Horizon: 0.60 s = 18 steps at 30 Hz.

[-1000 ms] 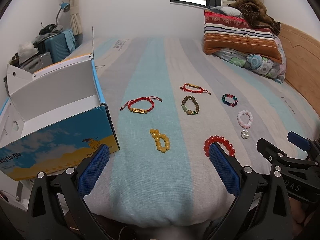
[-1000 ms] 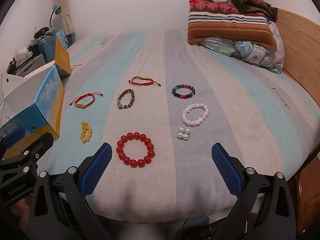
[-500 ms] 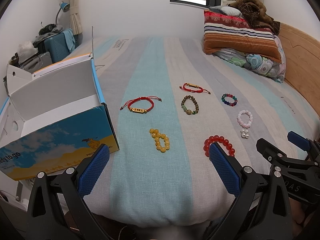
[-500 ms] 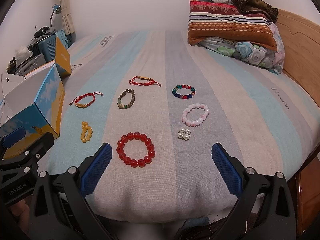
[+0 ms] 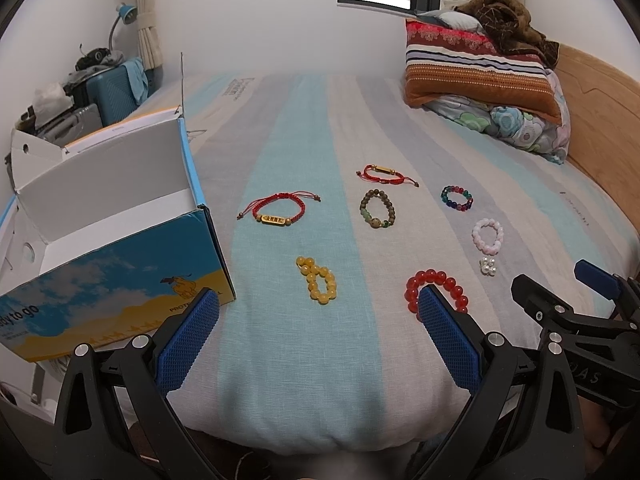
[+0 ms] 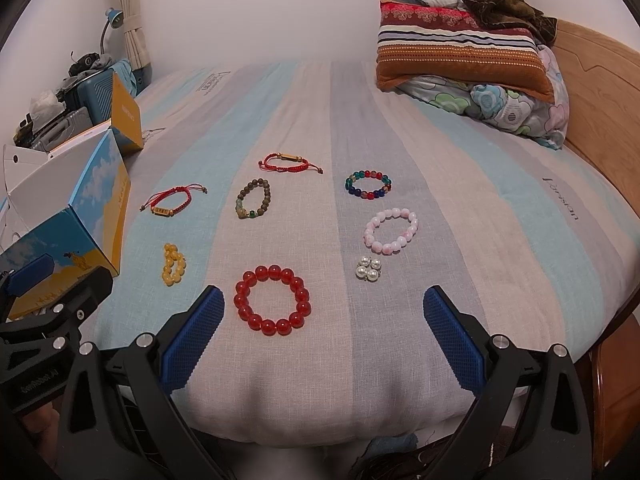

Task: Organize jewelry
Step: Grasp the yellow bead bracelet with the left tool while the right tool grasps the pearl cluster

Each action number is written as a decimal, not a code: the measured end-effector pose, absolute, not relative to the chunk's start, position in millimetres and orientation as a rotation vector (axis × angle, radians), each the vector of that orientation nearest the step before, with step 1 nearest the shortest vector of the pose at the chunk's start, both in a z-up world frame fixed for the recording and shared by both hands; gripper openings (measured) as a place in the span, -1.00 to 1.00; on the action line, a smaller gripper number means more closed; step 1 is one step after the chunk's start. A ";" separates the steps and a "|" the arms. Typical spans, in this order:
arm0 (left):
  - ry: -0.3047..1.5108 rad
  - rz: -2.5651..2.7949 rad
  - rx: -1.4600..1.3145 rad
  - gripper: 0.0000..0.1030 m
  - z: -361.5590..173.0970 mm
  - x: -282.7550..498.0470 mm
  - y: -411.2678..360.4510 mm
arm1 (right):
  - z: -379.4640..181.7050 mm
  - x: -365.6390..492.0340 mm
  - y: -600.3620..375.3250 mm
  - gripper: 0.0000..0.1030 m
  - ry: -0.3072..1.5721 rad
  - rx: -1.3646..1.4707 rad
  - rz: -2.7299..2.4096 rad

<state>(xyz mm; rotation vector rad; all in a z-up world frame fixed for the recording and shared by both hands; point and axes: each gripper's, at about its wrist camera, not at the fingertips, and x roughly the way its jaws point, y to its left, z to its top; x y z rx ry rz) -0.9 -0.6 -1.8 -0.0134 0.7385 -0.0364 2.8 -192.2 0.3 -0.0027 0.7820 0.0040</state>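
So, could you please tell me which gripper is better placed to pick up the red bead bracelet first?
Right. The right gripper is open with the red bead bracelet lying just ahead between its fingers; the left gripper sits further left, nearer the yellow bracelet.

The left tool's finger (image 5: 448,328) hides part of the red bead bracelet (image 5: 434,282).

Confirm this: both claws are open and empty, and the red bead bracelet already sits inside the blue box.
Not quite. The red bead bracelet lies on the bed, not in the blue box; the right wrist view shows it. Both claws are open and empty.
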 end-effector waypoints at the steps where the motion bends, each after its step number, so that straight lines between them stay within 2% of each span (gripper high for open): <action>1: 0.740 -0.037 -0.014 0.89 -1.3 0.1 -0.7 | 1.2 2.8 -192.5 0.86 0.781 -0.003 0.003; 18: 0.830 -0.042 -0.042 0.89 24.4 42.9 0.9 | 38.7 40.5 -220.6 0.86 0.788 0.028 -0.073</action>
